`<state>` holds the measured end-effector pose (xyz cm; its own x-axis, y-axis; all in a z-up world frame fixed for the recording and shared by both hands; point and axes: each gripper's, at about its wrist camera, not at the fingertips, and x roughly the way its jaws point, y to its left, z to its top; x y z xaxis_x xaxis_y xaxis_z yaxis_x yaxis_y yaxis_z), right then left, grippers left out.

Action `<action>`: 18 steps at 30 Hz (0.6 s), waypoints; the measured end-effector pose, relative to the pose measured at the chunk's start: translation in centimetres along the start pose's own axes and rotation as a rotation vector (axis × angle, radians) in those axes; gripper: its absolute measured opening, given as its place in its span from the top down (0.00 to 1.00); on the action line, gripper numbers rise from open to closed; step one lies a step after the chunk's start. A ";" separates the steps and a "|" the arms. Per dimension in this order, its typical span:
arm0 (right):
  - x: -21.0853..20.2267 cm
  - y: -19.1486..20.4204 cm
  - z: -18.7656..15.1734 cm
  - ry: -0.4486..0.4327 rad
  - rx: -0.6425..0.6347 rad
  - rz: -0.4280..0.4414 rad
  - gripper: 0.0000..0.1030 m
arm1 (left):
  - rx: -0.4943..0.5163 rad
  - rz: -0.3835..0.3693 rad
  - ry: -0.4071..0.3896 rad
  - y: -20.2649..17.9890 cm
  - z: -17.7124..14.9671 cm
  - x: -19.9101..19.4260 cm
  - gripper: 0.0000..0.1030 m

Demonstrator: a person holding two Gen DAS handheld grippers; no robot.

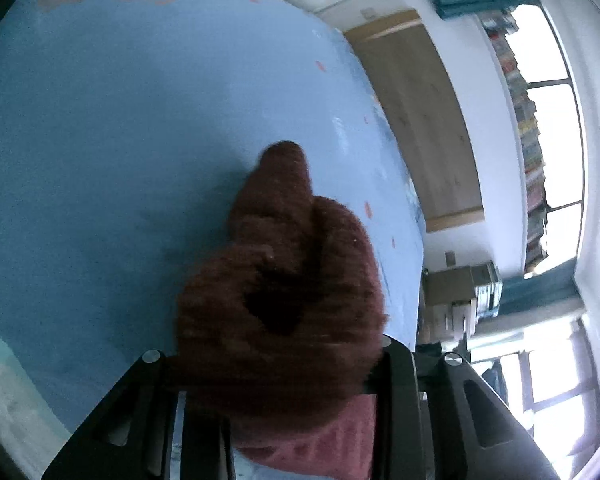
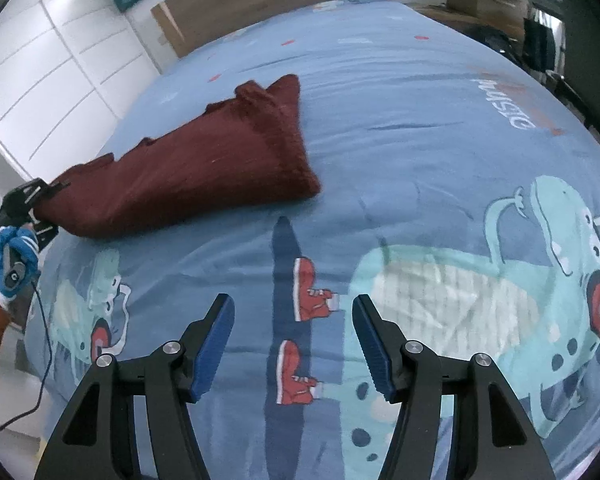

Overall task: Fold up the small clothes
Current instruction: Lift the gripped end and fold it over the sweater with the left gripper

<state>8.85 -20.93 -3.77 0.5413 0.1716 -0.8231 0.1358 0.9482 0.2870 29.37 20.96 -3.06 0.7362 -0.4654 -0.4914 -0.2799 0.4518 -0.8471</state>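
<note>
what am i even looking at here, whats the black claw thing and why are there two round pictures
Each round picture comes from a fisheye camera mounted on a hand-held gripper; a person holds one in each hand. The left camera looks along its own black fingers, which are shut on a dark red garment filling that view. The right camera shows the right gripper open and holding nothing, its blue-padded fingers spread above a blue cartoon bedspread. Far left in that view you see the left gripper, in a blue-gloved hand, holding one end of the garment while the rest lies on the bed.
</note>
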 end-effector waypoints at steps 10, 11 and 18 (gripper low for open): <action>-1.8 -3.3 -0.5 -0.042 0.065 0.010 0.39 | 0.051 -0.115 0.085 -7.8 -3.5 3.3 0.75; -2.0 -3.7 -0.6 -0.046 0.075 0.011 0.39 | 0.052 -0.131 0.102 -8.9 -4.3 4.1 0.75; -3.7 -6.3 -1.1 -0.082 0.123 -0.004 0.39 | 0.151 -0.182 0.223 -14.4 -9.2 8.8 0.75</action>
<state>5.04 -27.22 -3.07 0.6060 0.1403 -0.7830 0.2359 0.9083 0.3453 34.16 3.37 2.96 0.6076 -0.6966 -0.3814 -0.0498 0.4459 -0.8937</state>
